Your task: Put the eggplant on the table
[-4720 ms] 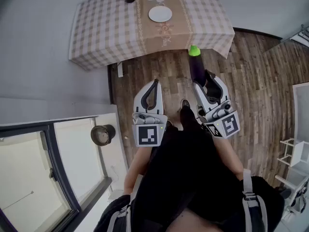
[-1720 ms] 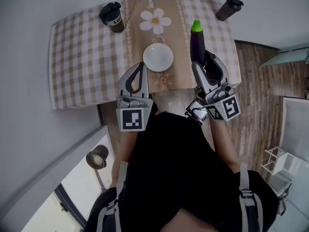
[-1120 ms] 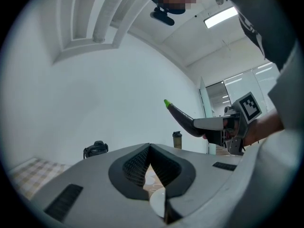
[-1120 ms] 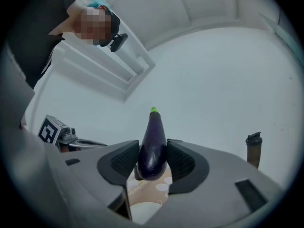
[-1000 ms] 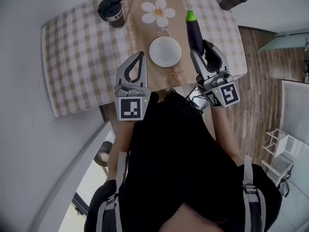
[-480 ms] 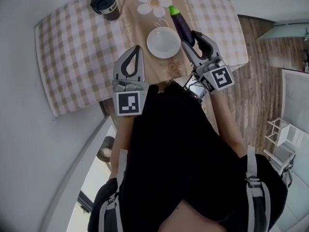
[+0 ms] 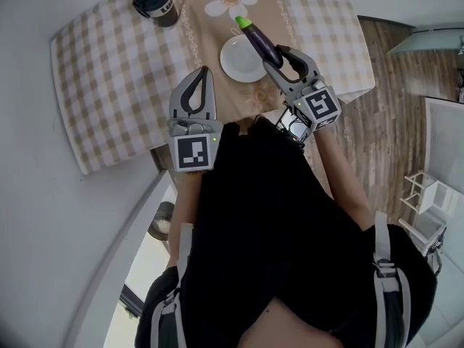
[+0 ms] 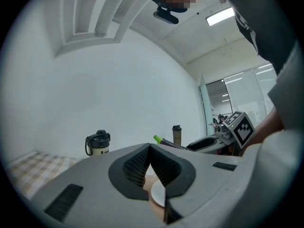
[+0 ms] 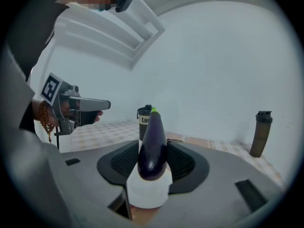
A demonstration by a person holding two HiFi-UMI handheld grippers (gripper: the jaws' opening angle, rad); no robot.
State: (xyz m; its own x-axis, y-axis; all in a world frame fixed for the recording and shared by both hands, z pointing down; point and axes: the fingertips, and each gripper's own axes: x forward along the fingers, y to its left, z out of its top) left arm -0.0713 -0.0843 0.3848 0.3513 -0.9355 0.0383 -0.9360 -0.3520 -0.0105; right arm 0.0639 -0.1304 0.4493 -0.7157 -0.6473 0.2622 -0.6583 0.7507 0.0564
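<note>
The right gripper (image 7: 279, 55) grips a purple eggplant (image 7: 259, 42) between its fingers. The eggplant is in the air, slanting over the right rim of a white plate (image 7: 238, 62) near the front edge of the bench (image 7: 109, 64). The left gripper (image 7: 203, 72) has its fingers pressed together, empty. The eggplant is best lowered beside the plate, laid flat on bare bench, then released.

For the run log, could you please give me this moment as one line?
right tool: shut on eggplant | left tool: shut, empty | eggplant: over table by plate, unreleased
</note>
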